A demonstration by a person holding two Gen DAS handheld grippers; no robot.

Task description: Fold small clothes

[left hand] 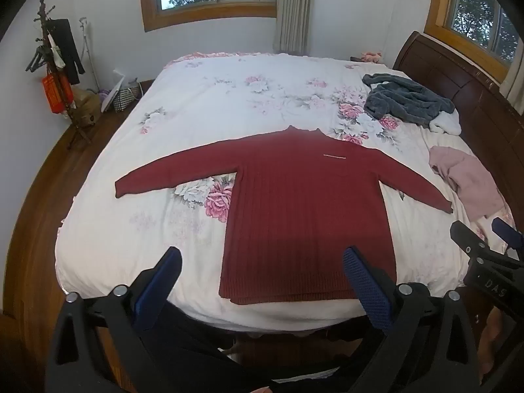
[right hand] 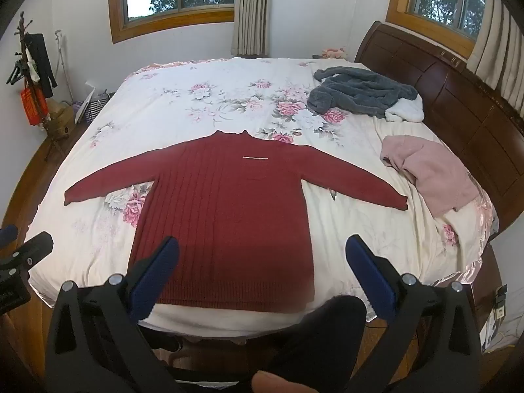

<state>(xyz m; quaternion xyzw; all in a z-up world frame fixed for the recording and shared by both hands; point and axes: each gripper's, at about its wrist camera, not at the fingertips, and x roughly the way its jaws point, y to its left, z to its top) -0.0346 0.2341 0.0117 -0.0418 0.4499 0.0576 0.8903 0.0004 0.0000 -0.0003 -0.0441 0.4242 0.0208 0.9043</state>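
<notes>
Jaws of both the left gripper and right gripper gape apart above the red sweater's hem, touching nothing.

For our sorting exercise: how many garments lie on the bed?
3. A red sweater lies spread flat at the near edge, a pink garment is crumpled to its right, and a grey fleece is heaped near the headboard. Others may be hidden underneath.

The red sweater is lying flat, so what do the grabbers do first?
Probably the left gripper reaches for the left sleeve to fold it across the body. The sweater lies flat on the bed with both sleeves spread wide, and both grippers, the right one too, are open and empty, short of the hem.
</notes>
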